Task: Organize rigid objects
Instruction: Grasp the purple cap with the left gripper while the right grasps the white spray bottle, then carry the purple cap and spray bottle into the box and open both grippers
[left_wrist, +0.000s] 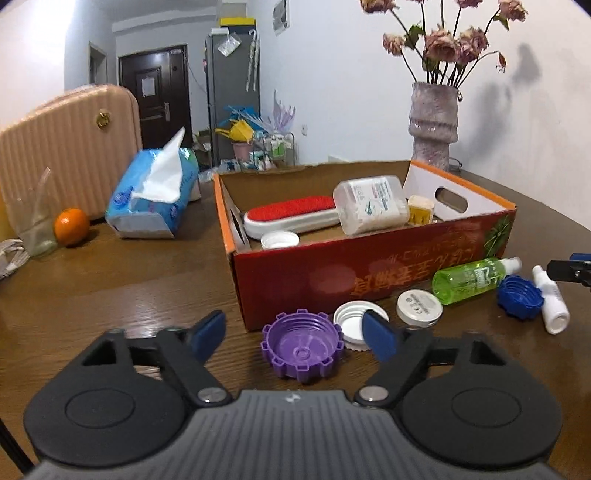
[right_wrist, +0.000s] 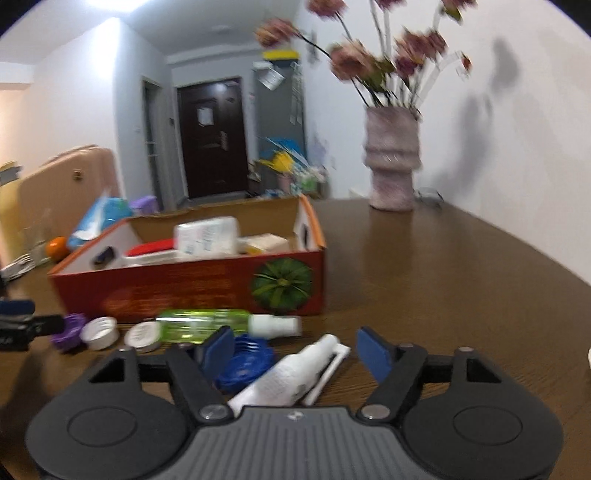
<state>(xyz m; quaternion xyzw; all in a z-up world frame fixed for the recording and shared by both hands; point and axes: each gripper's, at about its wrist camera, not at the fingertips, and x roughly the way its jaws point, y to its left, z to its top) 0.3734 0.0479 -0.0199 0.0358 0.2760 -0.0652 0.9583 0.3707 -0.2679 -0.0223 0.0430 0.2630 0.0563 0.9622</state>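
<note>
Here, left gripper (left_wrist: 295, 332) straddles purple cap (left_wrist: 301, 349).

Large gold Chinese characters are printed along the near red side of the cardboard box (left_wrist: 369, 273), seen upside down and too blurred to be read. Printed labels are carried by the clear container (left_wrist: 371, 205) inside the box, the green bottle (left_wrist: 469, 280) and the round silver lid (left_wrist: 419, 308), but no wording can be made out.
</note>
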